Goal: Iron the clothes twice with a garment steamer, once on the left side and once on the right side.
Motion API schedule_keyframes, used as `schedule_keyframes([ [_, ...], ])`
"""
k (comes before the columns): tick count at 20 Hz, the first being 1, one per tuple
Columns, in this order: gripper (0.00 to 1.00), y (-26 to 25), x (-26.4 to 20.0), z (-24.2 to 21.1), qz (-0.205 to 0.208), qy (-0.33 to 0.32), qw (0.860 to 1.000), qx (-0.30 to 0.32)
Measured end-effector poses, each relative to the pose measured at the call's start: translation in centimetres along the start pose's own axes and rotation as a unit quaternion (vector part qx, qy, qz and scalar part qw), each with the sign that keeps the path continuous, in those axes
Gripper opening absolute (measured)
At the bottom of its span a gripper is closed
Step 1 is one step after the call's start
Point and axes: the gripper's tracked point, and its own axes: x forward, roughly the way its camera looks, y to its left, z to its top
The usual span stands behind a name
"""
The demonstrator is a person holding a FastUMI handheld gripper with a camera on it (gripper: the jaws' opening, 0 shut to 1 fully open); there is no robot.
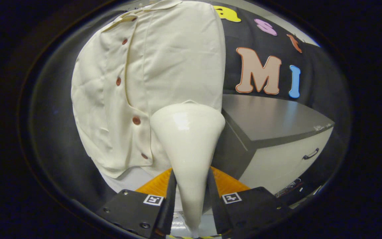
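A cream shirt (164, 66) with brown buttons hangs against the booth wall, its button placket running down the left half. A cream cone-shaped garment steamer (187, 139) stands between my fingers, handle down and wide head up. The gripper (190, 196) is shut on the steamer's narrow handle, both fingers pressing its sides. The steamer head lies over the shirt's lower right part, near the hem; whether it touches the cloth I cannot tell.
To the right of the shirt stands a cabinet with a dark grey top (270, 116) and a white drawer front with a handle (310, 153). An orange patch (225, 182) lies just behind the fingers. Dark cloth wall surrounds the shirt.
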Motion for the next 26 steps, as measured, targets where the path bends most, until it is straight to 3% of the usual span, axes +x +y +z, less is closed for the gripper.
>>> schedule_keyframes([
  [11,0.5,-0.3,2.9,-6.5,0.021,0.04,0.999,-0.015],
  [21,0.5,-0.4,2.7,-6.7,0.019,0.041,0.999,-0.027],
  [26,0.49,0.2,-0.4,-5.1,0.024,0.036,0.999,-0.028],
])
